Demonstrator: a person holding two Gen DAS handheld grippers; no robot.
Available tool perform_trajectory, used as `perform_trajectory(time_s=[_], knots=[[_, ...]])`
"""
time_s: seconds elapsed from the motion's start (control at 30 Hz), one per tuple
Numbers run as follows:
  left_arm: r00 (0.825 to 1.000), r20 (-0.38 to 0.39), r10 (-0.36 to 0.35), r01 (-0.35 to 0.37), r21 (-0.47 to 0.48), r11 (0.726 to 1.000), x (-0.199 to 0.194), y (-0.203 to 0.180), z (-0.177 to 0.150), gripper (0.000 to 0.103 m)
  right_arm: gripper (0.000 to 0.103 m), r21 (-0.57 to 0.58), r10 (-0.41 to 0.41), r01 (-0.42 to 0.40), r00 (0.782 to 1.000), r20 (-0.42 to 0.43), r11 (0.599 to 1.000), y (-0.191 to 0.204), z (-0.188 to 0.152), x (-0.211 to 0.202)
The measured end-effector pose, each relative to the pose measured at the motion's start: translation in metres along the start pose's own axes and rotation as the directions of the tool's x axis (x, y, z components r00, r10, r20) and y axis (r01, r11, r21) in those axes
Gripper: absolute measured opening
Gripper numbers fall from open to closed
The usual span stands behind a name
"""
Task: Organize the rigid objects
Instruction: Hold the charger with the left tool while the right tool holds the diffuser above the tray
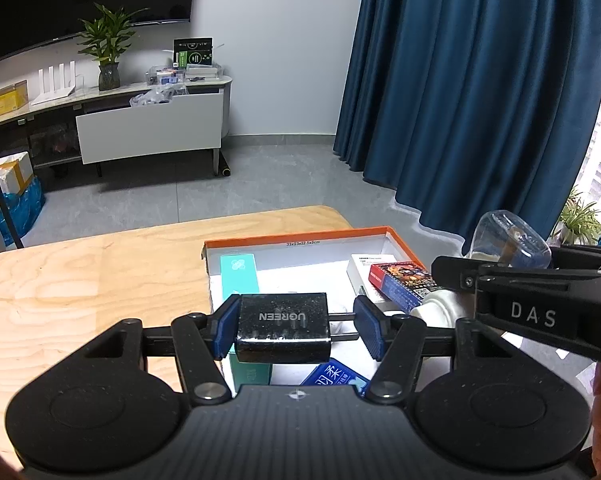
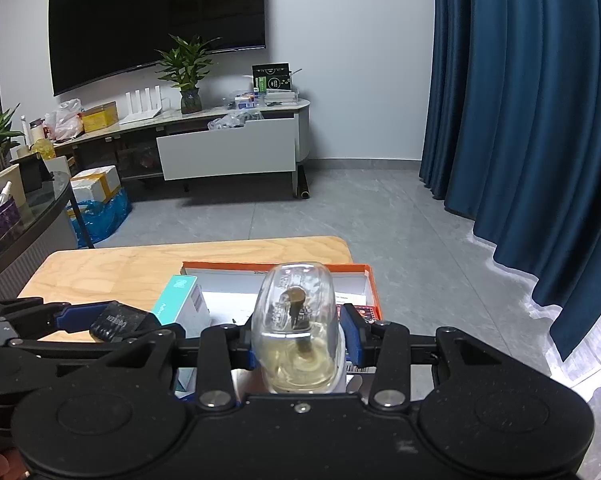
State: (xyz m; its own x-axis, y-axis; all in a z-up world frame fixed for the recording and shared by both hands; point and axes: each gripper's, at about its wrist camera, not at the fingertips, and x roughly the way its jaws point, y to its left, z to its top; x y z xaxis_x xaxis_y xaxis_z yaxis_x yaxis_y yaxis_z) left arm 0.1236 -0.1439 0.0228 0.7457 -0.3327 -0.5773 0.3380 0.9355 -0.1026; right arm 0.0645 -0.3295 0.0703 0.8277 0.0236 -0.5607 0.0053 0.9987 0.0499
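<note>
My left gripper holds a black UGREEN charger by its prongs and left side, above the orange-rimmed white box on the wooden table. The right pad stands a little off the charger body. My right gripper is shut on a clear glass bottle with a white cap, held over the same box. In the left wrist view the bottle and right gripper are at the right. In the right wrist view the charger is at the left.
In the box lie a teal carton, a white box, a red-and-blue card pack and a blue packet. The wooden table extends left. Blue curtains hang right; a TV cabinet stands behind.
</note>
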Motion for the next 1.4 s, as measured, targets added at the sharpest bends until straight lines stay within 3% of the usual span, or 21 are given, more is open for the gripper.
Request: perform_trajectory(time_s=[1.4], knots=[[1.0,-0.024,0.001,-0.001,0.002,1.0,0.011,0.006,0.004,0.061,0.048,-0.011,-0.005,0.004,0.999,-0.046,1.0,-0.002,-0.003,0.028]])
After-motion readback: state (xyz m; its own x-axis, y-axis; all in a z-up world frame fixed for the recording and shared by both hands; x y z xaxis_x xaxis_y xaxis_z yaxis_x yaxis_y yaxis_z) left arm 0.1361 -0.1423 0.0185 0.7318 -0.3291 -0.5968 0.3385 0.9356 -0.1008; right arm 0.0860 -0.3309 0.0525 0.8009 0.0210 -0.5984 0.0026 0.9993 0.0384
